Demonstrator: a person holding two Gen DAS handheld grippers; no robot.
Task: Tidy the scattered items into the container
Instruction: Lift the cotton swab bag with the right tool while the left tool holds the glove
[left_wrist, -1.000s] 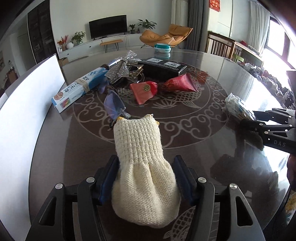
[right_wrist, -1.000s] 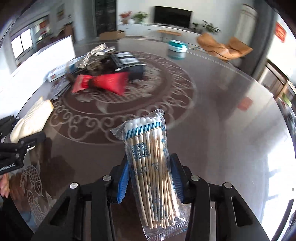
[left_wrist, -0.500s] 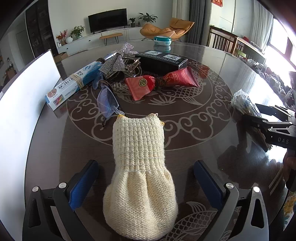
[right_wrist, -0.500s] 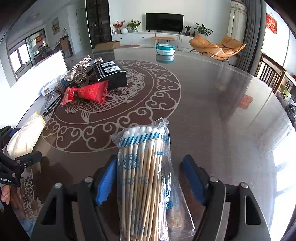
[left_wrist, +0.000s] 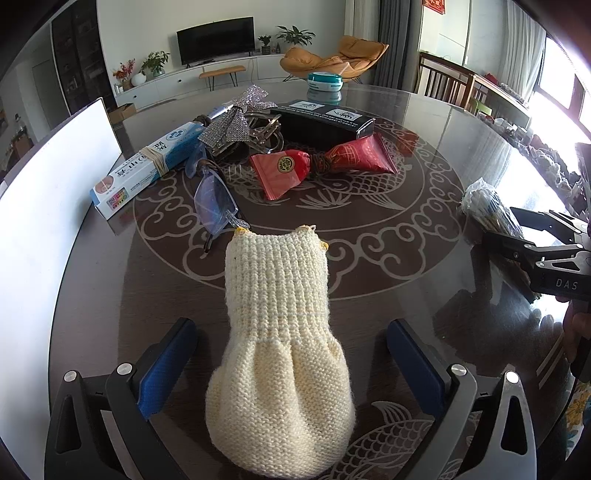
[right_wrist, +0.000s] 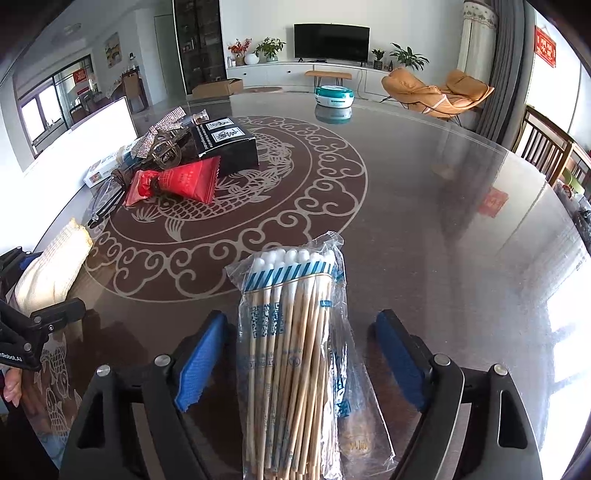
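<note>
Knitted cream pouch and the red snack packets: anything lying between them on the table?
Nothing: left wrist view shows bare patterned table between the knitted cream pouch and the red snack packets; glasses lie off to the left.

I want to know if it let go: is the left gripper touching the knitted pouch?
Apart. The left wrist view shows the left gripper spread wide, with bare table visible between each blue pad and the knitted pouch.

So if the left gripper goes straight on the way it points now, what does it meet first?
The left gripper would first meet the knitted pouch, which lies on the table between its open jaws. Past the pouch, probably the glasses, though depth is unclear.
</note>
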